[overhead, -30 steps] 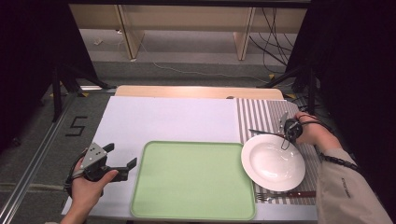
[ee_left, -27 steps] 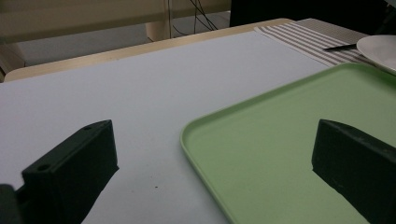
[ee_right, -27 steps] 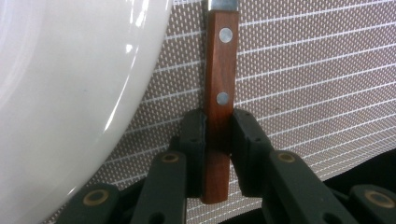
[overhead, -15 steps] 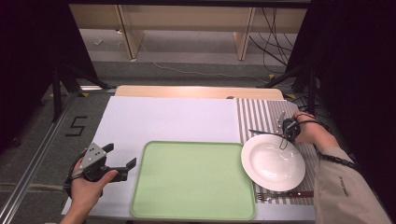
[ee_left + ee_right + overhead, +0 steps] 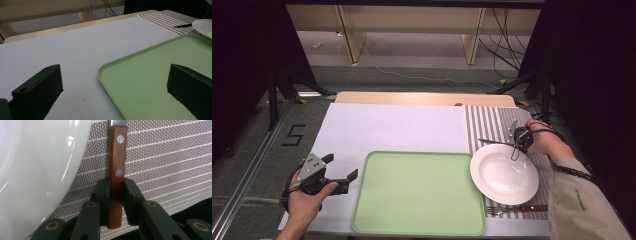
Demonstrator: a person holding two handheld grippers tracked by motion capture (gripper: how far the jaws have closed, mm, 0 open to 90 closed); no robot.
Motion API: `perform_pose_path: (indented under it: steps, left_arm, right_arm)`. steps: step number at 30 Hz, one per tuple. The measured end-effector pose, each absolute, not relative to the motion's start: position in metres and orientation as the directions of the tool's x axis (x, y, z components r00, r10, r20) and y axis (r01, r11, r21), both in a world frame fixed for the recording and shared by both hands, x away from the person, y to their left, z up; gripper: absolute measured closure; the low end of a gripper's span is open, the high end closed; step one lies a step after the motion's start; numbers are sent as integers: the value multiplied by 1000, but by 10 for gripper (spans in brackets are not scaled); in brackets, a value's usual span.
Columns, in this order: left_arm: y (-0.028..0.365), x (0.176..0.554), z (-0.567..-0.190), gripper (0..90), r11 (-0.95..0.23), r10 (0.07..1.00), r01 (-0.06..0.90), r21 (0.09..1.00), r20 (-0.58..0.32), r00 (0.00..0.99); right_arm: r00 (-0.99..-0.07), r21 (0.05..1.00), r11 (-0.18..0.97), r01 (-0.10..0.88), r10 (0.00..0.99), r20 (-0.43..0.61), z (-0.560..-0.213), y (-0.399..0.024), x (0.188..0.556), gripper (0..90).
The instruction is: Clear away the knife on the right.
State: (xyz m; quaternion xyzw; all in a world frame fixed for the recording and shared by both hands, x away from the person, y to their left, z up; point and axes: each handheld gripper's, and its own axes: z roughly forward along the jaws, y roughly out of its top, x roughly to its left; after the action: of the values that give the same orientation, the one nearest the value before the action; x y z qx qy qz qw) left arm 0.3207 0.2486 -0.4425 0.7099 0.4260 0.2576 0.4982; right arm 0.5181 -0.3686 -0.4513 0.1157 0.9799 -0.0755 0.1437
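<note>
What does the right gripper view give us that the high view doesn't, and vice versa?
Right gripper view alone: the pads pressed on both sides of the knife's wooden handle, its two rivets, and the placemat's weave.

High view alone: the green tray, a fork near the plate's front edge, the left gripper with jaws apart beside the tray, and the knife's dark blade reaching along the plate's far rim.

Both: the white plate, the striped placemat, the right gripper at the knife.
</note>
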Motion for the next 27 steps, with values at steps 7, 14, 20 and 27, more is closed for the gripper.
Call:
perform_pose_path:
  steps: [7, 14, 20, 27]
  left_arm:
    - [249, 321, -443, 0, -138, 860, 349, 927, -62, 506]
    - [248, 321, -443, 0, -141, 861, 351, 926, -61, 506]
    - [248, 321, -443, 0, -141, 861, 349, 926, -59, 505]
    - [248, 321, -443, 0, -141, 861, 351, 926, -60, 505]
  right_arm:
    - [-924, -93, 958, 270, 231, -305, -451, -371, 516, 772]
    - [-921, -105, 956, 275, 230, -314, -449, -372, 516, 772]
    - [-919, -110, 952, 285, 239, -314, -446, -372, 513, 773]
    - [-915, -95, 954, 284, 240, -323, -441, -373, 510, 773]
